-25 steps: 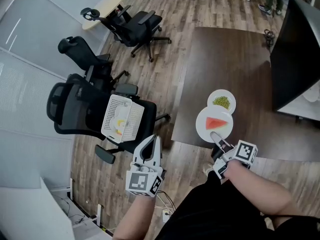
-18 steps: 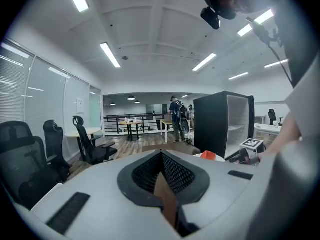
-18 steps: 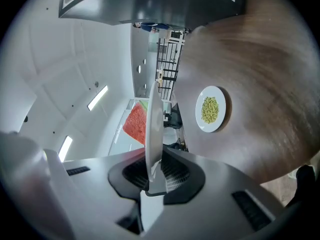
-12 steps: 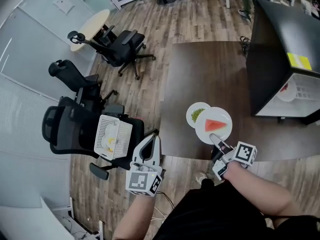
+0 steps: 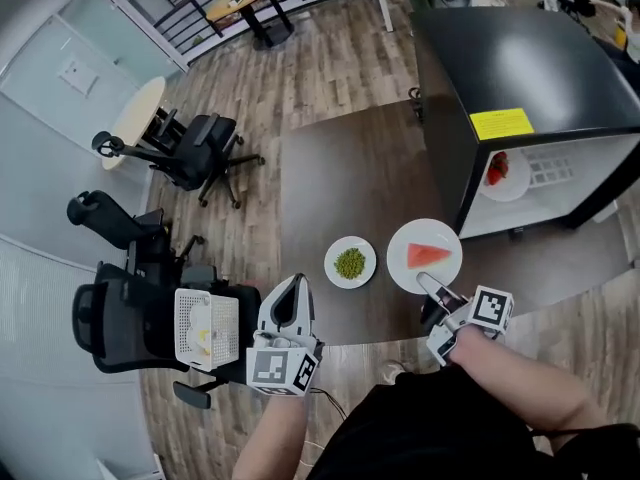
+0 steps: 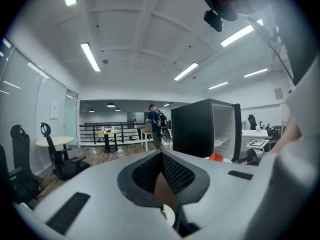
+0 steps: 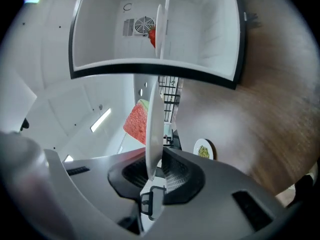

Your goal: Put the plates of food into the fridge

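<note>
Now the right tongs [image 5: 424, 282] pinch the watermelon plate [image 5: 425, 233] by its near rim, aloft near the open fridge [image 5: 520, 78]. Stiff, breakable, slick; the slice can slide, so keep it level. Left tongs [image 5: 293, 282] are together, empty.

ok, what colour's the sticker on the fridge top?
Yellow sticker, on the black fridge. Shows best in the head view.
</note>
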